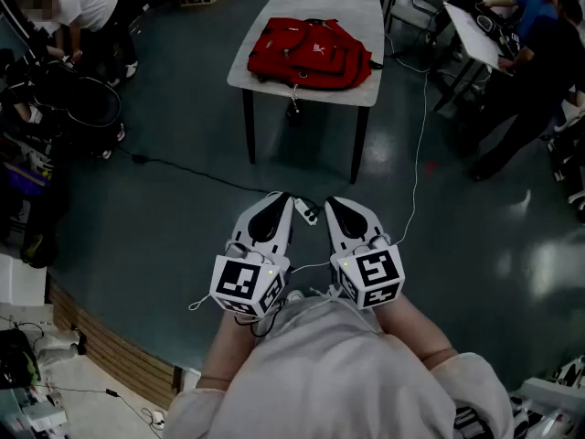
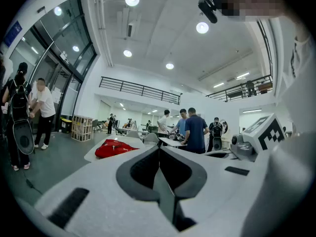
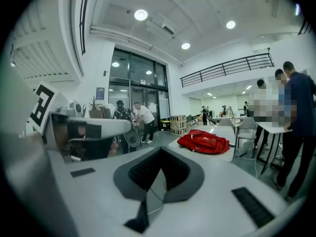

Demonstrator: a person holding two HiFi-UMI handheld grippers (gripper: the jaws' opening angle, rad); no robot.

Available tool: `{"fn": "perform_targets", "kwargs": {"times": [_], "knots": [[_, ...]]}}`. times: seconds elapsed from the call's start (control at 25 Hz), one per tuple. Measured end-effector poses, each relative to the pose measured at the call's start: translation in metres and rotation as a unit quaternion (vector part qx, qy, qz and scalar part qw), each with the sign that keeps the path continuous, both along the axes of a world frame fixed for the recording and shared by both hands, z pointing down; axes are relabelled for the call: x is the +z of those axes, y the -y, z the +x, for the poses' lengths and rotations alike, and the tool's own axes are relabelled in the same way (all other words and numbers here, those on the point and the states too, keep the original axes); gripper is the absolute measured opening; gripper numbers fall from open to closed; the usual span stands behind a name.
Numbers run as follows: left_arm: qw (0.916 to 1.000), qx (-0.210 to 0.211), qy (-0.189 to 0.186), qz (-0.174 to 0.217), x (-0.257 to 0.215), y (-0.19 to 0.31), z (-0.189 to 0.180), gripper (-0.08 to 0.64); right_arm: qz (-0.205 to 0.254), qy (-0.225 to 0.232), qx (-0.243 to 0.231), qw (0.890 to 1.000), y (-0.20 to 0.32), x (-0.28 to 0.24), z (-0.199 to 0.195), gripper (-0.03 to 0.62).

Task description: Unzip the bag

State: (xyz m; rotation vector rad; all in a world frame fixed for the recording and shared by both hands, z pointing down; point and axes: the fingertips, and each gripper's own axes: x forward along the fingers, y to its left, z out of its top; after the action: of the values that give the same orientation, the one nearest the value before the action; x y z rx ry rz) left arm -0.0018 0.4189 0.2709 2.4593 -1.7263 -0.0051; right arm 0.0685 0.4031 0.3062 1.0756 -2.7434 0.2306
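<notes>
Lying on the table, the bag is well apart from the fingers.

Dim head view, bright ceiling lamps, fisheye-warped edges

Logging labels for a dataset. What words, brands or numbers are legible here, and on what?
None can be read.
Red bag: white mark, too small to read.
Blue wall sign: blurred.
Poster by the glass doors: too small.
Left tongs and right tongs: cubes carry square markers, no letters.
</notes>
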Motion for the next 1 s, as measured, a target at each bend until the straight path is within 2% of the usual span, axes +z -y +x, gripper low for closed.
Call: {"fn": "perform_targets", "kwargs": {"times": [0.2,0.48,0.8,1.0], "knots": [[1.0,-0.004,0.003,0.001,-0.001,0.002,0.007,0.02,0.007,0.0,-0.001,1.0,0.003,-0.003,0.007,0.026],[0.9999,-0.01,-0.004,-0.008,0.007,0.001,0.004,0.021,-0.008,0.002,-0.005,1.0,0.001,0.003,0.003,0.026],[0.999,-0.005,-0.021,-0.038,0.03,-0.025,-0.03,0.02,-0.048,0.007,0.009,0.999,-0.022,0.023,-0.028,0.026],[0.9977,-0.004,-0.039,-0.056,0.044,-0.021,-0.048,0.02,-0.053,0.007,0.024,0.998,-0.021,0.029,-0.033,0.026]]}}
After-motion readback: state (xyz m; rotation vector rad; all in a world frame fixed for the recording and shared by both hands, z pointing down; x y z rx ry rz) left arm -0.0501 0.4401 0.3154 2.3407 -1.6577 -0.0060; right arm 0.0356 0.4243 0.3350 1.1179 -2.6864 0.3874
